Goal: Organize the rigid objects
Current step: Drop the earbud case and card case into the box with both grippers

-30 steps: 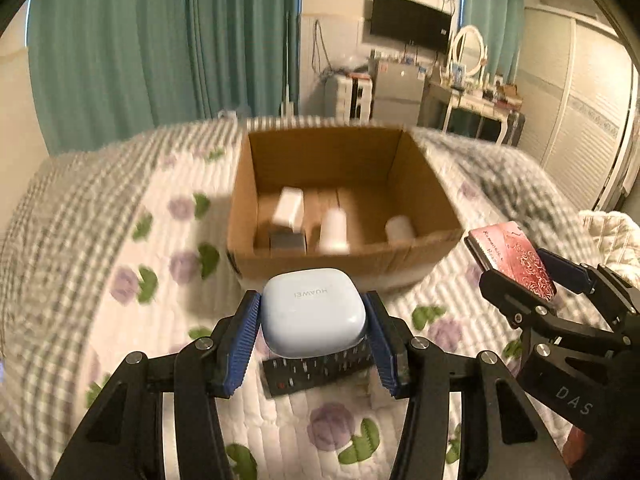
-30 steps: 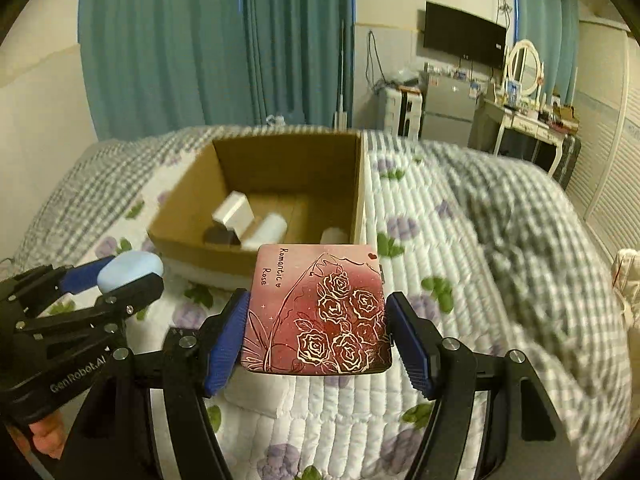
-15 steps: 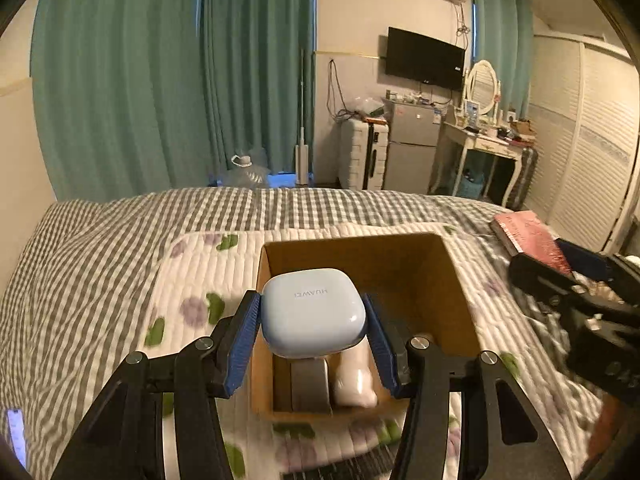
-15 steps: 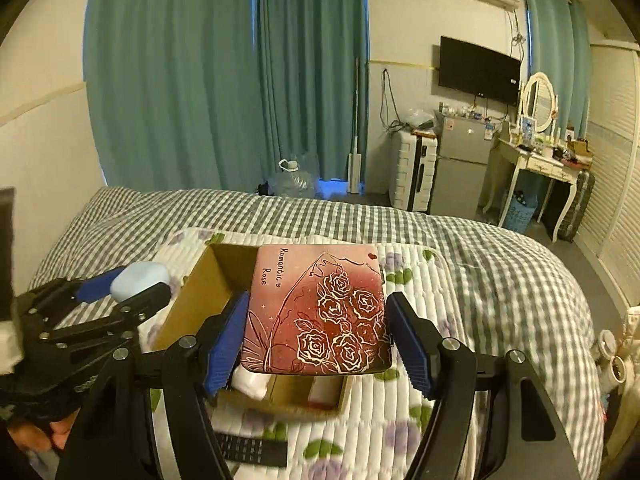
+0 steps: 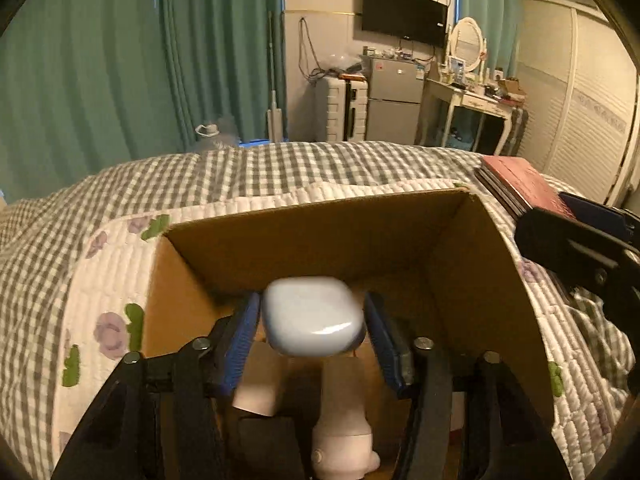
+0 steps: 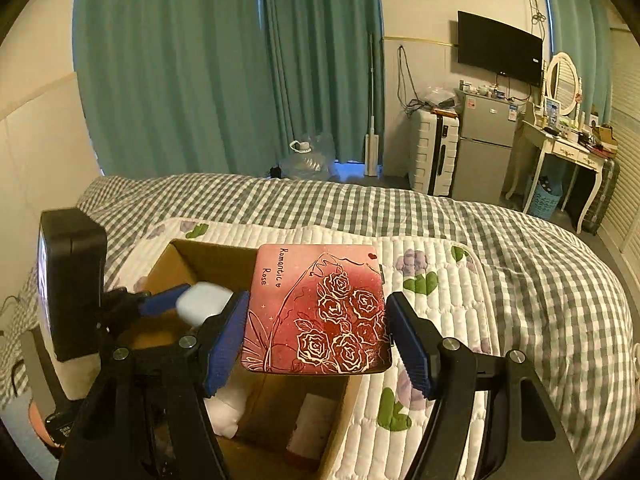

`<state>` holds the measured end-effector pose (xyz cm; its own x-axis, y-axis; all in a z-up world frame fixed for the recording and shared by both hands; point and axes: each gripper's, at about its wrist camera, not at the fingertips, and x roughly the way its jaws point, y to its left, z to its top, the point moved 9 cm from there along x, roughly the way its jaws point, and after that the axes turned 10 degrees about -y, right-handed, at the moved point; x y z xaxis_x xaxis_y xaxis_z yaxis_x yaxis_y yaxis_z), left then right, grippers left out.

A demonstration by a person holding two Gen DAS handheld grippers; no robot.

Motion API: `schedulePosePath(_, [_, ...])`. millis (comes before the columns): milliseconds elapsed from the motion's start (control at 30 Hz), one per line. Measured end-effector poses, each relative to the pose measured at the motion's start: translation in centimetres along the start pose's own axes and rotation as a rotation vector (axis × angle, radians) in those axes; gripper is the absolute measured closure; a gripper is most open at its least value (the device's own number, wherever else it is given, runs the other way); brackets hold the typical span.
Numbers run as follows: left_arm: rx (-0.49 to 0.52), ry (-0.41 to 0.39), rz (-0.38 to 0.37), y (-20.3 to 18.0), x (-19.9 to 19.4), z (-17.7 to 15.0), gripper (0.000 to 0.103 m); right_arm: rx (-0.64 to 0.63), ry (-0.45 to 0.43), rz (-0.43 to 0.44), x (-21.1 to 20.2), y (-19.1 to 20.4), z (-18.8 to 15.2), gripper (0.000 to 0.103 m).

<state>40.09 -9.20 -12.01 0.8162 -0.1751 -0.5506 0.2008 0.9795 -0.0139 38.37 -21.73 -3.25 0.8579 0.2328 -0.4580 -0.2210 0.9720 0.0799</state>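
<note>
Right claw (image 6: 316, 330) grips "Romantic Rose" tin (image 6: 318, 310).

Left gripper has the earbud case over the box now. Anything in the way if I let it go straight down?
Yes. Inside the cardboard box, a white bottle and a white block lie right under the earbud case in the left gripper. The case would land on them, not the box floor.
</note>
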Motion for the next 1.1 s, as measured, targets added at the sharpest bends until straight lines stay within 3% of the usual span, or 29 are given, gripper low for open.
schedulePosePath(33, [-0.007, 0.003, -0.004, 0.1, -0.2, 0.0, 0.031, -0.006, 0.001, -0.007, 0.0, -0.1, 0.0, 0.034])
schedulePosePath(367, [-0.012, -0.080, 0.055, 3.6, -5.6, 1.4, 0.029, -0.049, 0.046, -0.016, 2.2, 2.6, -1.3, 0.034])
schedulePosePath(533, [-0.044, -0.083, 0.068, 5.5, -7.6, 0.8, 0.029, -0.027, 0.048, -0.024, 3.3, 3.0, -1.6, 0.030])
schedulePosePath(700, [-0.044, -0.097, 0.109, 6.6, -11.1, 0.2, 0.022, -0.037, 0.030, -0.044, -1.2, 3.5, -1.1, 0.024])
schedulePosePath(767, [-0.052, -0.087, 0.113, 6.6, -13.0, -0.4, 0.012, -0.058, 0.028, -0.073, -3.7, 3.6, -1.2, 0.022])
schedulePosePath(867, [-0.079, -0.070, 0.117, 6.6, -15.3, -1.8, 0.012, -0.059, 0.041, -0.092, -7.0, 4.0, -2.0, 0.018])
schedulePosePath(1100, [-0.074, -0.039, 0.101, 5.5, -18.9, -7.0, 0.007, -0.035, 0.088, -0.119, -12.2, 5.5, -8.5, 0.011])
